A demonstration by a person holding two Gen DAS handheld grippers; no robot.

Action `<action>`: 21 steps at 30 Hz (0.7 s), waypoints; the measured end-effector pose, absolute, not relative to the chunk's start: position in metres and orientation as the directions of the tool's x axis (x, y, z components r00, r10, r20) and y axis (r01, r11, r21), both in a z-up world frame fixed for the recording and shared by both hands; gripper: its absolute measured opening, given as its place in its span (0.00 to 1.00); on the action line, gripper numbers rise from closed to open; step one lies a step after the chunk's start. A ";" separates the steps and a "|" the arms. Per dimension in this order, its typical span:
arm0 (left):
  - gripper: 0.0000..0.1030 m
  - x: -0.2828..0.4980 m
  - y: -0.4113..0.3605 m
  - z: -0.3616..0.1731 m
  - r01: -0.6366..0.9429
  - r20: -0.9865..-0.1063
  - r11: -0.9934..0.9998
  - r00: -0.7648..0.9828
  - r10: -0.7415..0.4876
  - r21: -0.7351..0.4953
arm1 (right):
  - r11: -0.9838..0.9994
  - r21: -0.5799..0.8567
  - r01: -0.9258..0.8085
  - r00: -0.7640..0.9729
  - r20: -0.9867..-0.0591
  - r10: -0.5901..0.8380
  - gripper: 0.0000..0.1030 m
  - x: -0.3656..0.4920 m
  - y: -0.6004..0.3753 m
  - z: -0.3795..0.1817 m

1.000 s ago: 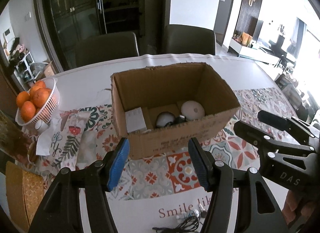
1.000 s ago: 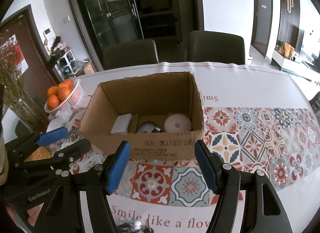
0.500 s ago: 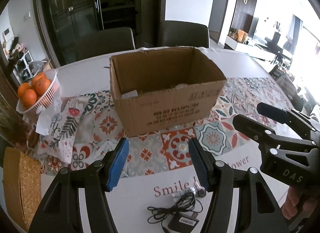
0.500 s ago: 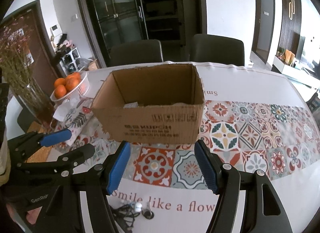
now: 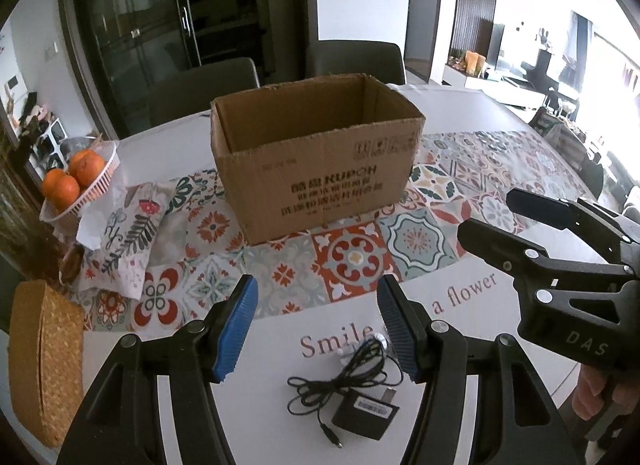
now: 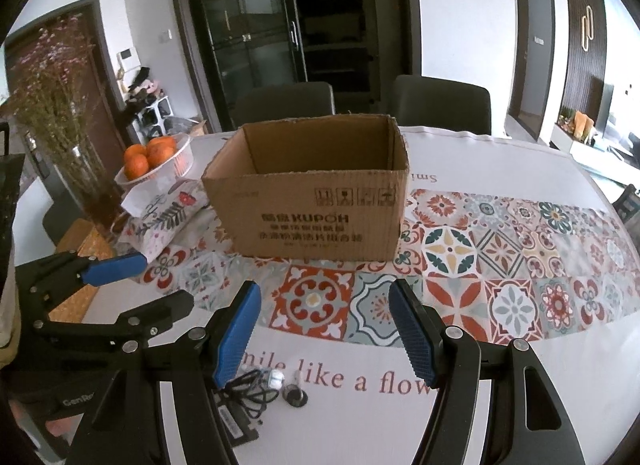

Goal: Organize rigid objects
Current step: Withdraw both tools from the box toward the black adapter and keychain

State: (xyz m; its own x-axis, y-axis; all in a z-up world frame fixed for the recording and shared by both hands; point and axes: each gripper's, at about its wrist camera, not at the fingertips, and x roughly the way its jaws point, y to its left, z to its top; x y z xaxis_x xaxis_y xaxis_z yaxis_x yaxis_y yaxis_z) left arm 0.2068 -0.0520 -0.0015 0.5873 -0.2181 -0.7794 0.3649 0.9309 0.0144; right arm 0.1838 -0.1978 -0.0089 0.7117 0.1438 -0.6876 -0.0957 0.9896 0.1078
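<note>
An open cardboard box [image 5: 320,185] [image 6: 316,217] stands on the patterned runner in the middle of the table; its inside is hidden from here. A black power adapter [image 5: 366,411] [image 6: 234,423] with a tangled cable [image 5: 352,373] lies on the white cloth near the front edge, beside small white and metal bits [image 6: 286,385]. My left gripper [image 5: 316,297] [image 6: 160,281] hovers open above the adapter, nothing between its blue pads. My right gripper [image 6: 325,297] [image 5: 492,215] is open and empty just to its right.
A white basket of oranges [image 5: 80,181] [image 6: 156,157] and a floral fabric pouch [image 5: 128,233] [image 6: 164,217] sit left of the box. A woven mat [image 5: 40,361] lies at the left edge, a vase of dried flowers [image 6: 80,169] behind it. Two chairs [image 6: 440,105] stand beyond the table.
Both grippers have drawn back from the box and sunk a little. The items inside the box have dropped out of sight, and the adapter with its cable has come into view.
</note>
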 end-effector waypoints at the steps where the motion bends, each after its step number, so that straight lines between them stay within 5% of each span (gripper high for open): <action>1: 0.59 0.203 -0.051 -0.003 0.364 -0.779 0.931 0.587 -0.221 0.010 | 0.989 0.109 -0.100 0.712 -0.686 0.148 0.65 0.182 -0.198 -0.010; 21: 0.59 0.149 -0.045 -0.040 0.278 -0.800 0.960 0.565 -0.199 -0.043 | 0.965 0.123 -0.233 0.689 -0.679 0.254 0.65 0.148 -0.188 -0.047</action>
State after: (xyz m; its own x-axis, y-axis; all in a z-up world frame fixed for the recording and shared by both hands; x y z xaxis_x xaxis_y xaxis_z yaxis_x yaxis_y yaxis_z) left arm 0.1488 -0.0455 -0.0399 0.5654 -0.1991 -0.8005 0.2775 0.9598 -0.0427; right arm 0.1484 -0.1878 -0.0472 0.6893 0.2536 -0.6786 -0.2334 0.9645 0.1235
